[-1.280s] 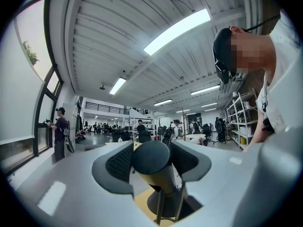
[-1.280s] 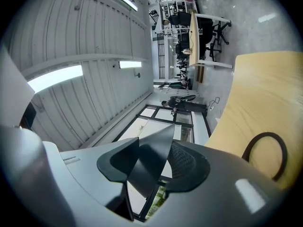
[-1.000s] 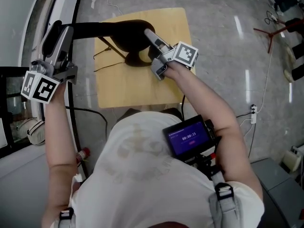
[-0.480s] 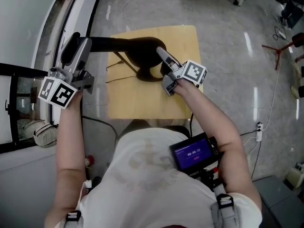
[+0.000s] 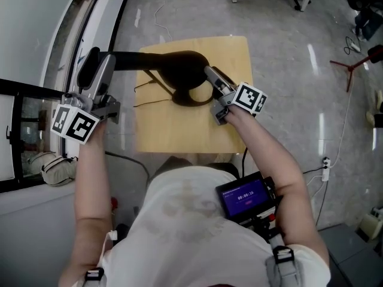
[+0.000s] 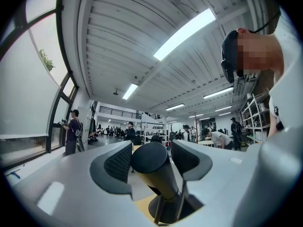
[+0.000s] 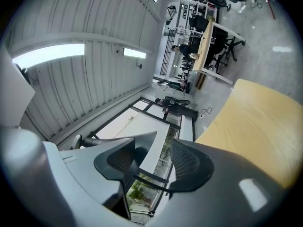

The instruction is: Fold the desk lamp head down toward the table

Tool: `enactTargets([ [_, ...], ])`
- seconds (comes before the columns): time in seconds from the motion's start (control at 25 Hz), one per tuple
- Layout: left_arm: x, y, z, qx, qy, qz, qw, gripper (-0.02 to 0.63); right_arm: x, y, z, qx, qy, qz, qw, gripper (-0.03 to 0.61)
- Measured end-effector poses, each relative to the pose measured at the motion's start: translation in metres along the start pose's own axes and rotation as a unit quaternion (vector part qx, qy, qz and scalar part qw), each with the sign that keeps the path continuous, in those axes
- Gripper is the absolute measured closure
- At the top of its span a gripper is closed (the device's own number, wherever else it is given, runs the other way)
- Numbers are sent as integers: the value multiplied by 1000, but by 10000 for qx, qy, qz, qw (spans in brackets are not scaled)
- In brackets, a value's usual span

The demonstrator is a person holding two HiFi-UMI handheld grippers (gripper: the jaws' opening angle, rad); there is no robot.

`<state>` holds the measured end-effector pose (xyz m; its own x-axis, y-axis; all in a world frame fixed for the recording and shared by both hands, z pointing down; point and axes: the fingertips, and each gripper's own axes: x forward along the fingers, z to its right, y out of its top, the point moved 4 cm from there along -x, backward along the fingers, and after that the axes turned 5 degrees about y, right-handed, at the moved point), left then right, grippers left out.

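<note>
The black desk lamp [image 5: 179,67] is standing on a small wooden table [image 5: 179,133], toward the far half of the top. Its round base [image 5: 192,98] sits on the wood and a couple of thin rods [image 5: 151,79] poke out on the left side. The long dark lamp head [image 5: 128,58] runs out sideways past the table's left edge, so it's up in the air and not folded down yet. The rounded tip of that head [image 6: 150,162] sits right between the pads of the left gripper [image 5: 99,60], whose jaws are spread wide and have just been opening. There's a sliver of daylight on the right pad's side, and I honestly can't tell if the other pad [image 6: 118,163] is brushing it. The right gripper [image 5: 209,75] is over the table, just beside the fat end of the lamp on its right. Its jaws have just been opening too and are gaping with nothing between them, only window frames [image 7: 147,174] behind and the tabletop [image 7: 258,122] off to the side. From above you can also see the person's white shirt [image 5: 173,220], a little screen glowing purple [image 5: 242,194] on the chest rig, and grey polished floor [image 5: 287,52] all around.
</note>
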<state>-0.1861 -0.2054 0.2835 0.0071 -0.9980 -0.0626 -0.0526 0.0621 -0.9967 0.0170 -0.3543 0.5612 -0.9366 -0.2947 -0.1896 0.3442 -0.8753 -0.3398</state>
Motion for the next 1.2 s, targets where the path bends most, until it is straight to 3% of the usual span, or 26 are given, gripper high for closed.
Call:
enactTargets([
  [0.36, -26, -1, -8, -70, 9, 274, 9996, 390, -19, 31, -4, -1273, -774, 110, 9888, 452],
  [0.52, -53, -16, -16, -389, -39, 286, 9988, 495, -25, 36, -24, -1833, -1119, 21, 9767, 526],
  [0.6, -66, -26, -23, -584, 18, 263, 9979, 550, -26, 35, -42, -2210, -1147, -86, 9685, 546],
  [0.76, -85, -49, -40, -782, 136, -17, 9968, 600, -14, 20, -75, -3096, -1055, -514, 9436, 552],
  [1.04, -105, -105, -27, -1136, -109, -442, 9925, 612, -19, -7, -114, -4028, -1070, -1156, 9016, 557],
  [1.2, -110, -120, -14, -1239, -326, -497, 9905, 612, -29, -15, -133, -4287, -992, -1276, 8888, 565],
])
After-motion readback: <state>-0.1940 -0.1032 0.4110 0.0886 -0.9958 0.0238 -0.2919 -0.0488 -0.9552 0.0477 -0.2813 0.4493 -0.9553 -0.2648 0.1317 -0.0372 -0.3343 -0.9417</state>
